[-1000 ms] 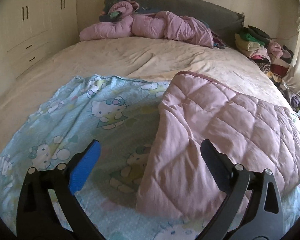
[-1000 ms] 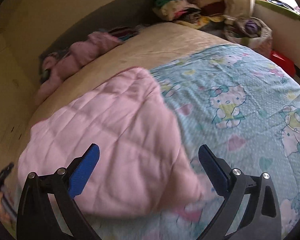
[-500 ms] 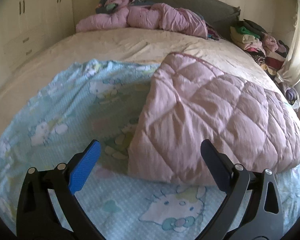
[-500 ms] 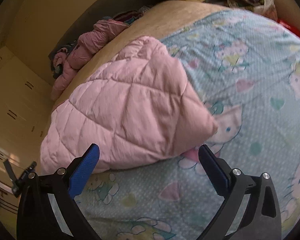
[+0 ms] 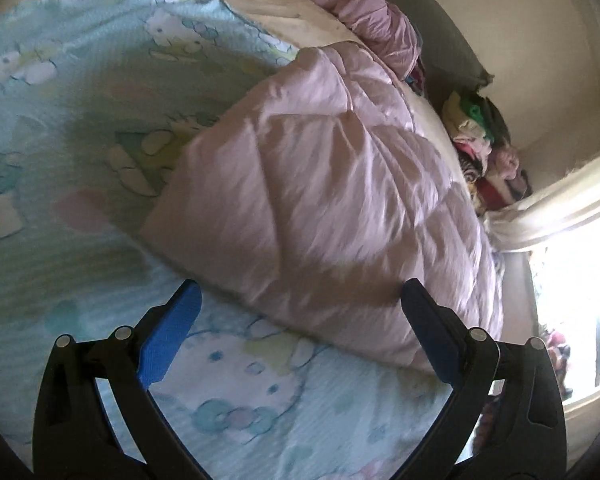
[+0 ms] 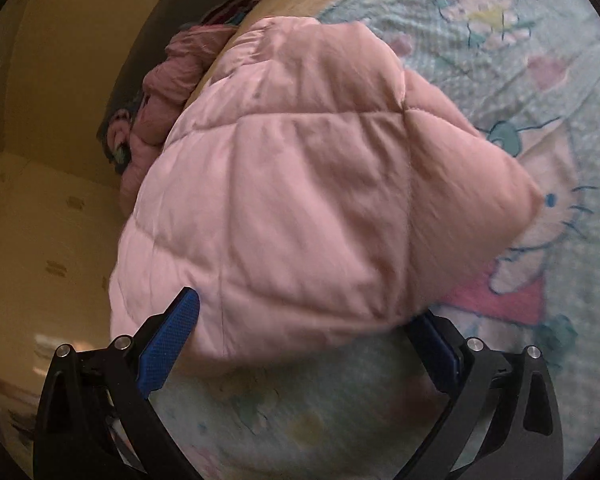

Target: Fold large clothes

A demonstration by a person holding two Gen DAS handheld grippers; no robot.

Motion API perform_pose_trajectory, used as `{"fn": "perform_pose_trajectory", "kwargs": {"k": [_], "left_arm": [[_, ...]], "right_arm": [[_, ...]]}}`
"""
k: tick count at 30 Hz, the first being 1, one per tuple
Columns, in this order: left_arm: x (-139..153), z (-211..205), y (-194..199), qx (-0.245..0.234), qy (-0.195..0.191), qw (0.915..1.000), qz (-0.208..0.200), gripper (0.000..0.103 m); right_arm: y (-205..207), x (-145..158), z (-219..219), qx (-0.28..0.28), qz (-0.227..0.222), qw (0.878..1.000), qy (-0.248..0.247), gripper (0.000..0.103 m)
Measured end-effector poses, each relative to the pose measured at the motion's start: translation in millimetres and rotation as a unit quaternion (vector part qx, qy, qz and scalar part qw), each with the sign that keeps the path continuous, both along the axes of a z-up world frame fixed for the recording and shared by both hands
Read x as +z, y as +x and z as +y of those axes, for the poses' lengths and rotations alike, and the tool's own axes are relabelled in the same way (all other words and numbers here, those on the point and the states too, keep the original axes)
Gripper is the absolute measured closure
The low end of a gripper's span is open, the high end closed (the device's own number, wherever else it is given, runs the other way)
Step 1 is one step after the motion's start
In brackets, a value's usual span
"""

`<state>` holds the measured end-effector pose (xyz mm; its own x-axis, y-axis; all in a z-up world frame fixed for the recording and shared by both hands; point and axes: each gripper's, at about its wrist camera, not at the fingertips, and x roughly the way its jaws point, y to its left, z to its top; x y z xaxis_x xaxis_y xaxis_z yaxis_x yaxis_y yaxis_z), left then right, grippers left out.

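Observation:
A pink quilted cover (image 5: 332, 200) lies folded over on the light-blue cartoon-cat side of the same quilt (image 5: 80, 128), spread on the bed. My left gripper (image 5: 300, 320) is open, close above the near folded edge, with nothing between its fingers. In the right wrist view the pink fold (image 6: 308, 200) fills the middle, and my right gripper (image 6: 308, 328) is open with the fold's near edge lying between its blue pads. The right pad sits partly behind the cloth. The cat-print surface (image 6: 520, 80) stretches away to the right.
A bunched pink jacket (image 5: 360, 12) lies by the dark headboard (image 5: 452, 52). A heap of mixed clothes (image 5: 484, 148) sits at the bed's far corner beside a pale curtain (image 5: 560, 208) and a bright window. Cream cupboards (image 6: 40, 220) stand beyond the bed's edge.
Both grippers have come down and closer to the pink fold, tilting as they went. The fold's near edge now lies at the fingertips of each. Both stayed open.

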<state>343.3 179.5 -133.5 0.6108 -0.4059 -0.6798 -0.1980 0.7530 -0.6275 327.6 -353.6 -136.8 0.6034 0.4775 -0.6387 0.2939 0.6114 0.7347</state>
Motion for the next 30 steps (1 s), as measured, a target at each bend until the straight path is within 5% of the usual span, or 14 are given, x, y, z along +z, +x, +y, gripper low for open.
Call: {"fn": "perform_pose_trajectory", "kwargs": {"k": [5, 10, 12, 17, 23, 30], "left_arm": [[-13.0, -2.7, 28.5, 0.021, -0.035, 0.9990, 0.020, 0.008], [-26.5, -5.4, 45.2, 0.042, -0.056, 0.9975, 0.013, 0.008], [-21.1, -9.8, 48.2, 0.039, -0.027, 0.9989, 0.006, 0.012], [10.9, -31.9, 45.2, 0.007, 0.081, 0.9962, -0.031, 0.053], [45.1, -52.6, 24.8, -0.023, 0.177, 0.9815, -0.069, 0.072], [68.2, -50.7, -7.8, -0.033, 0.201, 0.9743, -0.096, 0.073]], "right_arm": [[19.8, -8.0, -7.4, -0.040, 0.004, 0.998, 0.040, 0.004], [31.4, 2.0, 3.7, -0.047, -0.022, 0.998, -0.022, 0.011], [32.4, 13.7, 11.3, -0.025, -0.036, 0.996, -0.071, 0.035], [25.9, 47.7, 36.6, 0.038, -0.092, 0.977, -0.191, 0.059], [5.6, 73.5, 63.0, 0.079, -0.142, 0.945, -0.283, 0.067], [-45.5, 98.3, 73.1, 0.114, -0.200, 0.917, -0.325, 0.069]]}}
